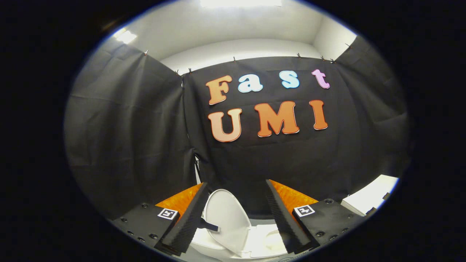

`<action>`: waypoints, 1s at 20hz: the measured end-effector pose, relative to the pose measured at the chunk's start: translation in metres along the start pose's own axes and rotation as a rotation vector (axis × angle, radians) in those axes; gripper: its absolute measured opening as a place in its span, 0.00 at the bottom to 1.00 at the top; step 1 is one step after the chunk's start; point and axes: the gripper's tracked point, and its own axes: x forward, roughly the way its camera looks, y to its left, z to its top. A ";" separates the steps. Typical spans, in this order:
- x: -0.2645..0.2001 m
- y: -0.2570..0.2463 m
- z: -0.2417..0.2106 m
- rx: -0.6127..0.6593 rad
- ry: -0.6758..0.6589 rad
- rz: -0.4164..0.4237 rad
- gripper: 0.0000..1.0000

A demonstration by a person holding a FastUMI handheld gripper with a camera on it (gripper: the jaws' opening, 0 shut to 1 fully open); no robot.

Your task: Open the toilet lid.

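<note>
In the gripper view the gripper [236, 218] has its fingers spread wide with nothing pressed between them; the toilet lid [227, 218] stands raised and tilted between them, nearer the left finger [189, 222], above the white toilet [265, 242] at the booth's back wall; the lid looks already lifted, which would explain the parted fingers; a white box [367, 200] sits beyond the right finger.

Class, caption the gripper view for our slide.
Open tool frames a raised toilet lid before the black cloth wall.
</note>
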 end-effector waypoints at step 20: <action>0.005 -0.049 0.007 0.023 -0.008 -0.054 0.98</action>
